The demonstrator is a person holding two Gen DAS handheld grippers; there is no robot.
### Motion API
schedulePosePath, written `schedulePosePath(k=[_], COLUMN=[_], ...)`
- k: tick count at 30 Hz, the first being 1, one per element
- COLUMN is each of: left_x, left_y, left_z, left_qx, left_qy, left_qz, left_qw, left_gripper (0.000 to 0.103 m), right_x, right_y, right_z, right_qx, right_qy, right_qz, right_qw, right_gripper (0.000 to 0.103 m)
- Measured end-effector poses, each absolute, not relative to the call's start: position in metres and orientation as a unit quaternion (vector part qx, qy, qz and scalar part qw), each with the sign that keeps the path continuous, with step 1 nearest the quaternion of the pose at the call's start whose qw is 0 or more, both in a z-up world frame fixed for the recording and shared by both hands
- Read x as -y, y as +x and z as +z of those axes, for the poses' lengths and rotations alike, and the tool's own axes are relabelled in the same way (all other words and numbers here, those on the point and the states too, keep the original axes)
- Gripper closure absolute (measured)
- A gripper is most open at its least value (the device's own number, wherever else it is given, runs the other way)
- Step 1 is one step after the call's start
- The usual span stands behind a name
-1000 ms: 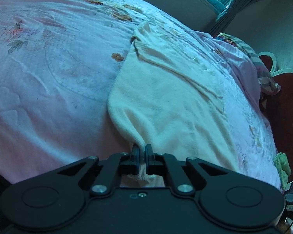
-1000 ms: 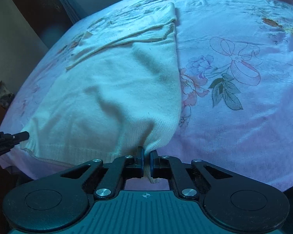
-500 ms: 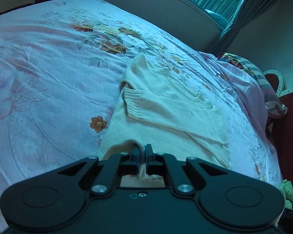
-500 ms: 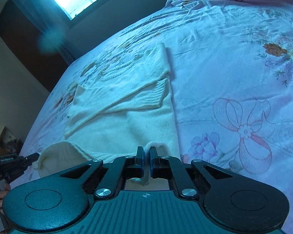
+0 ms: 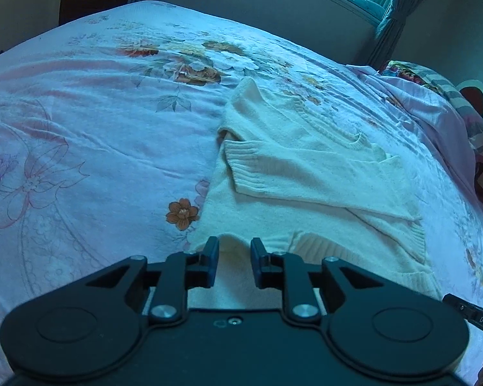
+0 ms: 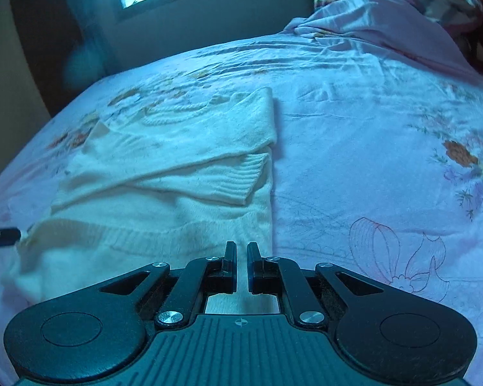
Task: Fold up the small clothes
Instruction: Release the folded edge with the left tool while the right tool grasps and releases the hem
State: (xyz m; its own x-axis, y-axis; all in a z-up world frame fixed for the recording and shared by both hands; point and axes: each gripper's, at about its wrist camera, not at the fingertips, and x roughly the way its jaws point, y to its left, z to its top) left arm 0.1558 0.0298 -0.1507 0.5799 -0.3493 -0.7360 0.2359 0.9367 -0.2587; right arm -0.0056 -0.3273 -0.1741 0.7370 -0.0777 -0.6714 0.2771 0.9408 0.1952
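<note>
Now, on my left side, my left gripper (image 5: 234,251) hangs over the near hem of the cream knitted sweater (image 5: 306,173), and its jaws are opening: the pads stand apart with the knit beneath the gap, pressing on nothing. That sweater lies on the pink floral bedspread (image 5: 80,148), its ribbed-cuffed sleeves crossed over the body and the lower part doubled up towards them. Further right, my right gripper (image 6: 240,262) sits above the same garment's other near corner. Its black fingers (image 6: 230,257) show a narrow slit between them with sweater visible below, and I judge them pressed nearly together, pinching nothing. A crumpled pink pillow (image 6: 364,16) sits at the bed's far right.
</note>
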Motion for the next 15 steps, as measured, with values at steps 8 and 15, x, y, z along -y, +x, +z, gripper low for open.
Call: schedulePosePath(k=[8, 15], left_x=[-0.022, -0.013], left_y=[0.149, 0.146], left_z=[-0.169, -0.168], left_qx=[-0.454, -0.456], left_qy=[-0.030, -0.018], left_qz=[-0.166, -0.170], left_qw=[0.875, 0.873], left_gripper=[0.084, 0.084], right_x=[0.297, 0.289], right_y=[-0.010, -0.015], right_z=[-0.195, -0.193], right_qx=[-0.375, -0.383], right_qy=[0.096, 0.079], right_qz=[-0.077, -0.073], right_qw=[0.919, 0.917], right_gripper=[0.097, 0.050])
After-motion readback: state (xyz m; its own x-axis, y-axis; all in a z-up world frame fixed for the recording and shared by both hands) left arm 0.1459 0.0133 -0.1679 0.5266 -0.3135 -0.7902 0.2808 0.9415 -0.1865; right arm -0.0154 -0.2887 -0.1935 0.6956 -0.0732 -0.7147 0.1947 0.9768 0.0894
